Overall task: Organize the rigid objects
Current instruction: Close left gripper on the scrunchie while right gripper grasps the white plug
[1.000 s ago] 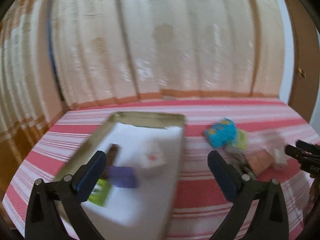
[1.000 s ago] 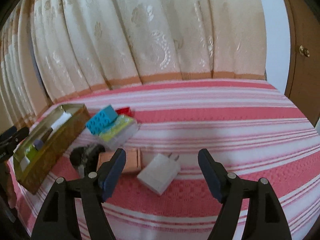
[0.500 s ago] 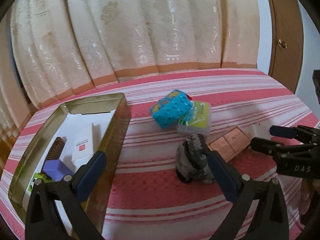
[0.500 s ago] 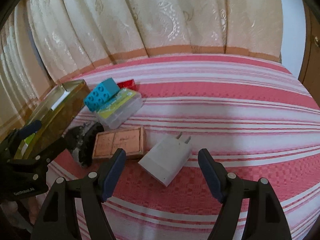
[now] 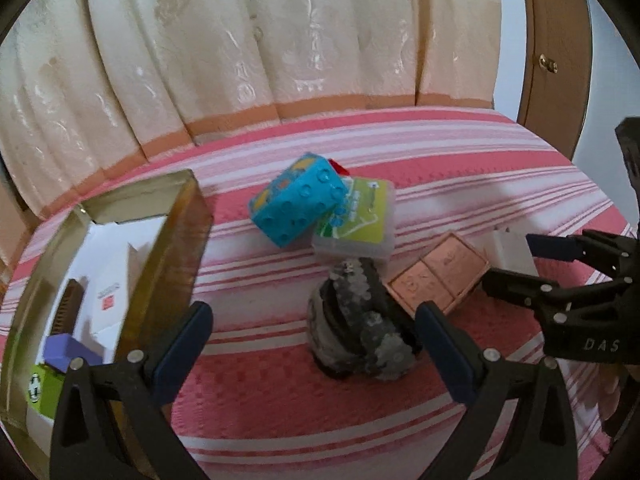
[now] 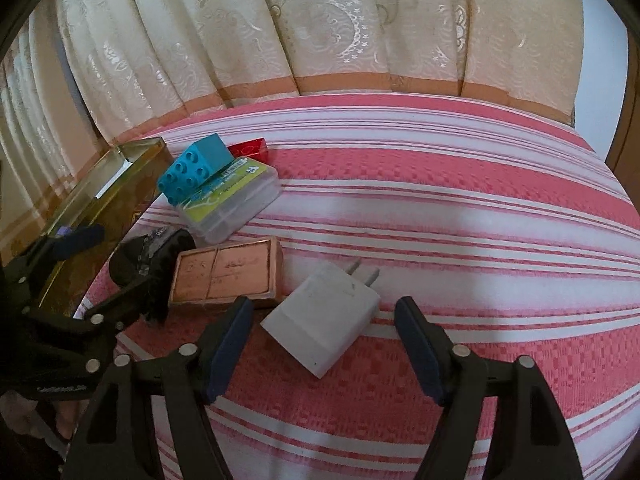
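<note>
Fingers of your right gripper (image 6: 322,354), closing in but still apart, straddle the white charger (image 6: 322,318) mid-bed; left gripper (image 5: 310,354) gapes empty. Lower, clamp, carry it to the tin (image 5: 176,248).

The red block (image 6: 249,148) hides behind the blue brick (image 6: 195,167), so only a corner shows. The white charger (image 5: 510,249) is half hidden by the right tongs (image 5: 516,260) in the left view. The gold tin (image 5: 182,240) is cut off at the picture's edge. Words on the small boxes inside it are too tiny to read.
</note>
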`<state>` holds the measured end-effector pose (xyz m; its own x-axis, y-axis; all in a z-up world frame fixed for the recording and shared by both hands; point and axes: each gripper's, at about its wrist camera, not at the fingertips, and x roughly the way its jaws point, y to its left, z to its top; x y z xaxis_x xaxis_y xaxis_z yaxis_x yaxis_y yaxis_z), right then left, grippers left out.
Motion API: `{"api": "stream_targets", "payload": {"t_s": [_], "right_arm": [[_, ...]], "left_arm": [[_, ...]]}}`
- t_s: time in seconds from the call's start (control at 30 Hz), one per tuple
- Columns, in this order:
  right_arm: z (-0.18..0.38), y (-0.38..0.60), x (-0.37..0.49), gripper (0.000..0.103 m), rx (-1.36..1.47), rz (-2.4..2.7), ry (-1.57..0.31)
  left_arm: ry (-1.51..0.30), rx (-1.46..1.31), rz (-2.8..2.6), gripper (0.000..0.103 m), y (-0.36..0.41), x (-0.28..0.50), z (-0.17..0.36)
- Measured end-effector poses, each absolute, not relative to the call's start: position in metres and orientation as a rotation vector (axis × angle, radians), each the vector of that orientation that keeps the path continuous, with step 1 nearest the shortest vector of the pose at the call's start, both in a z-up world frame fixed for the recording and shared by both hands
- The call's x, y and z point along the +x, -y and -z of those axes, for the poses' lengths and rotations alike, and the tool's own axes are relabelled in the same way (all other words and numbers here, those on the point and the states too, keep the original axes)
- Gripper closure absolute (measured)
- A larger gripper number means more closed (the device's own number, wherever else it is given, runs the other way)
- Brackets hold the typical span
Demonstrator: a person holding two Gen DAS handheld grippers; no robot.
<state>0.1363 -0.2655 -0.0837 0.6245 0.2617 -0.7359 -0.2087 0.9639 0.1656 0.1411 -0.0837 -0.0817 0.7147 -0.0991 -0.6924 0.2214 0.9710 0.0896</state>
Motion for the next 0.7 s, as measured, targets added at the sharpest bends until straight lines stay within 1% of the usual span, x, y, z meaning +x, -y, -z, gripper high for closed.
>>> {"api": "stream_targets", "payload": {"t_s": [0.13,0.2,0.43,0.47,0.53,0.7], "right_arm": [[0.083,0.2647,0.1366,0.041,0.056,-0.276,-0.853],[0.0826,0.2654,0.1367,0.041,0.059,-0.276,-0.852],[0.0834,0.2669,0.1362,0.041,0.054,-0.225,-0.853],[0.0836,0.2659,0.136,0.041,0.045,-0.219,-0.854],[0.0839,0.2652,0.1358,0.041,0.04,-0.216,-0.854],[0.0842,0.2668,0.1353,0.041,0.048,-0.212,-0.853]], "left_arm": [[-0.768,0.136,0.206,0.004,0.0808,0.1429,0.0864],[-0.764,0.128,0.22,0.008,0.0799,0.1426,0.0877],[-0.763,0.095,0.232,0.014,0.0754,0.142,0.0881],[-0.762,0.1,0.239,0.018,0.0753,0.1419,0.0877],[-0.764,0.108,0.248,0.021,0.0767,0.1415,0.0877],[-0.784,0.114,0.252,0.023,0.0789,0.1447,0.0889]]}}
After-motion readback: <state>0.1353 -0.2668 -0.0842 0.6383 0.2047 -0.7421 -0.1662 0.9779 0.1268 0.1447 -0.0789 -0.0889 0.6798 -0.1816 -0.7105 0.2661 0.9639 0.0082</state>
